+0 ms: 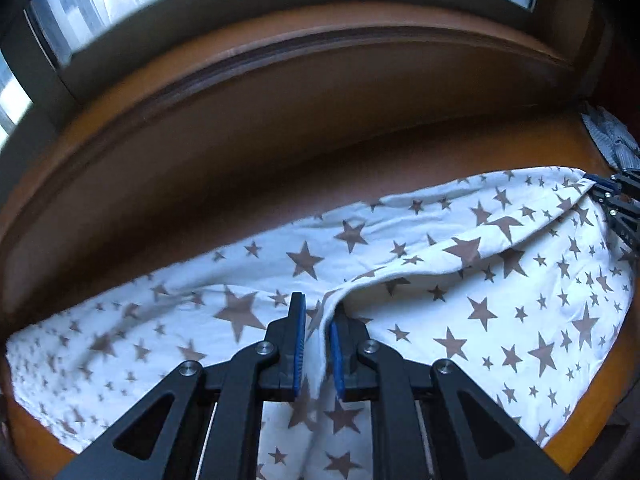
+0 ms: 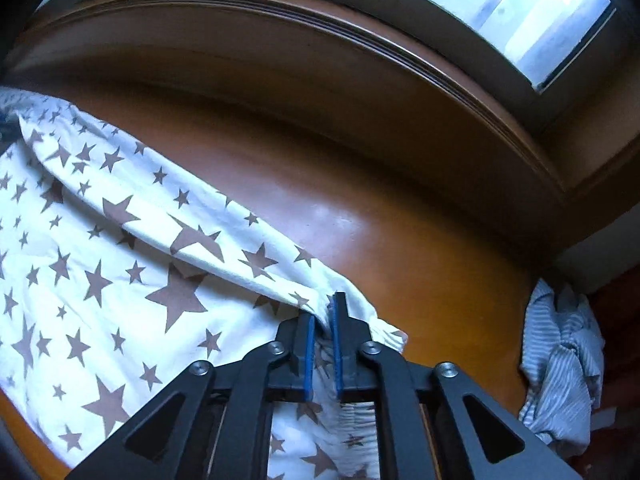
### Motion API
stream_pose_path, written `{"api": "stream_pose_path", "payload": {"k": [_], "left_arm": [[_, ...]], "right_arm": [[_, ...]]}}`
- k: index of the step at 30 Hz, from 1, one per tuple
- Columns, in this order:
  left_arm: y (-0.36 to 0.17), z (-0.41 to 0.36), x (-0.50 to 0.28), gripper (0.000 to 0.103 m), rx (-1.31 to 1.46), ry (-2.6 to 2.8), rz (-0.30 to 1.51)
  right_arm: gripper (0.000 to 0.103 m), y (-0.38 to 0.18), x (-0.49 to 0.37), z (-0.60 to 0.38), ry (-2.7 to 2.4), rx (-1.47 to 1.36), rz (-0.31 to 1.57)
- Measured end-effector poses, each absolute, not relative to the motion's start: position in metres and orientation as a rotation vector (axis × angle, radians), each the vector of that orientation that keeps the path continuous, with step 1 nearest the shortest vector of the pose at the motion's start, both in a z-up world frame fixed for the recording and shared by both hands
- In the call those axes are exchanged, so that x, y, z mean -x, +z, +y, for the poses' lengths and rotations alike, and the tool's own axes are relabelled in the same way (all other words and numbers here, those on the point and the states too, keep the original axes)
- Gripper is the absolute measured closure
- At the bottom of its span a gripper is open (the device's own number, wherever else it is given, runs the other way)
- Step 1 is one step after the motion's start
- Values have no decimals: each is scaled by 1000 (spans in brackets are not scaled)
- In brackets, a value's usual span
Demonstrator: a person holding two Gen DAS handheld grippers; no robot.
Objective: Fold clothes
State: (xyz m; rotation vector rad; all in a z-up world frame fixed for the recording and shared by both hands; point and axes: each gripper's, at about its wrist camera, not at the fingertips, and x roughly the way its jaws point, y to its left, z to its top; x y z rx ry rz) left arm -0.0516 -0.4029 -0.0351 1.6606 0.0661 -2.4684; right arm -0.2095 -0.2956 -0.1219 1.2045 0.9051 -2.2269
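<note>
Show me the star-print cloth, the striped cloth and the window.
star-print cloth (image 1: 500,320): left wrist view, flat white area right of the fold.
striped cloth (image 2: 560,364): right wrist view, middle of the crumpled heap.
window (image 2: 520,12): right wrist view, bright pane.

The left hand-held gripper (image 1: 318,344) is reaching forward and low, its blue-padded fingers (image 1: 299,344) pinching a fold of the star-print cloth (image 1: 460,300). The right hand-held gripper (image 2: 323,344) is doing likewise, its jaws nipping a gathered edge.

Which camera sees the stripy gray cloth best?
The right wrist view: the striped gray cloth lies crumpled at the table's right edge, mostly in frame. The left wrist view catches only a corner of it.
</note>
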Motion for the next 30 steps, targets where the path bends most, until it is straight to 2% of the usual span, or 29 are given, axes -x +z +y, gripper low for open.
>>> {"api": "stream_pose_path", "payload": {"k": [2,3,4,9,13,16,18,20,22,27,30], "left_arm": [[-37,-403,49,92,-1645,-2479,81],[-37,-403,47,92,-1636,-2485,88],[-38,-403,46,92,-1630,-2488,97],[-36,-411,38,92,-1597,-2496,253],[-31,-405,35,92,-1570,-2517,213],[-31,-397,34,92,-1565,-2519,148],[-32,-395,32,92,-1558,-2519,155],[-32,-395,30,94,-1540,-2523,184],[-30,-394,26,95,-1518,-2528,211],[-27,-388,17,95,-1492,-2537,198],[-26,-385,12,95,-1486,-2540,194]], "right_arm": [[68,-110,207,-285,-2249,-1208,891],[51,-102,206,-277,-2264,-1207,877],[45,-95,204,-266,-2281,-1204,849],[45,-71,195,-225,-2340,-1212,672],[45,-73,187,-231,-2238,-1199,619],[45,-80,182,-265,-2133,-1092,719],[46,-86,177,-286,-2089,-1009,842],[47,-90,179,-293,-2059,-984,879],[55,-95,182,-298,-2020,-972,895],[65,-106,189,-298,-1911,-990,906],[76,-110,188,-295,-1887,-998,893]]}}
